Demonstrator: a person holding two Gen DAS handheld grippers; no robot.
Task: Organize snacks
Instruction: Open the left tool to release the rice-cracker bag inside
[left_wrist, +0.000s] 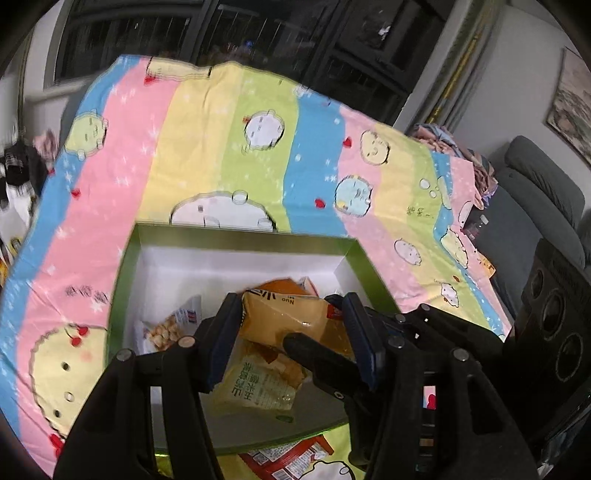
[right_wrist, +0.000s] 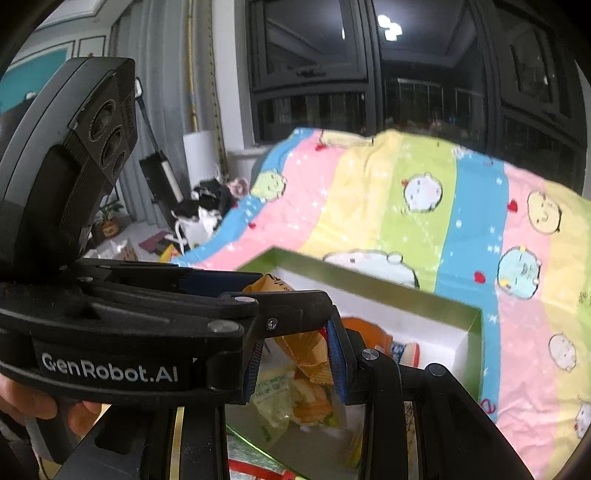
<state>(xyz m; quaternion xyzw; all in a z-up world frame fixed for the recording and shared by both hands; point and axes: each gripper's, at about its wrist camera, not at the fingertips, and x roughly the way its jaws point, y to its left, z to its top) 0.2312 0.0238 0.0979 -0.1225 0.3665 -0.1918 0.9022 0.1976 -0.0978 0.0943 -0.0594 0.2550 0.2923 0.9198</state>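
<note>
A green-rimmed box (left_wrist: 243, 234) with a white inside lies on the striped cartoon bedsheet. My left gripper (left_wrist: 291, 325) is shut on an orange-yellow snack packet (left_wrist: 291, 317) and holds it above the box. My right gripper (right_wrist: 295, 365) is shut on a clear packet (right_wrist: 306, 384) of orange and pale snacks; in the left wrist view it hangs just under the left packet (left_wrist: 258, 387). The left gripper's body crosses the right wrist view (right_wrist: 147, 317). A packet of round biscuits (left_wrist: 166, 328) lies inside the box at the left, and an orange packet (right_wrist: 373, 332) lies at its far side.
A red and white packet (left_wrist: 288, 461) lies on the sheet in front of the box. The bedsheet (left_wrist: 207, 147) spreads out beyond the box. A grey sofa (left_wrist: 535, 192) stands at the right. Clutter and a plant (right_wrist: 110, 218) are on the floor at the left.
</note>
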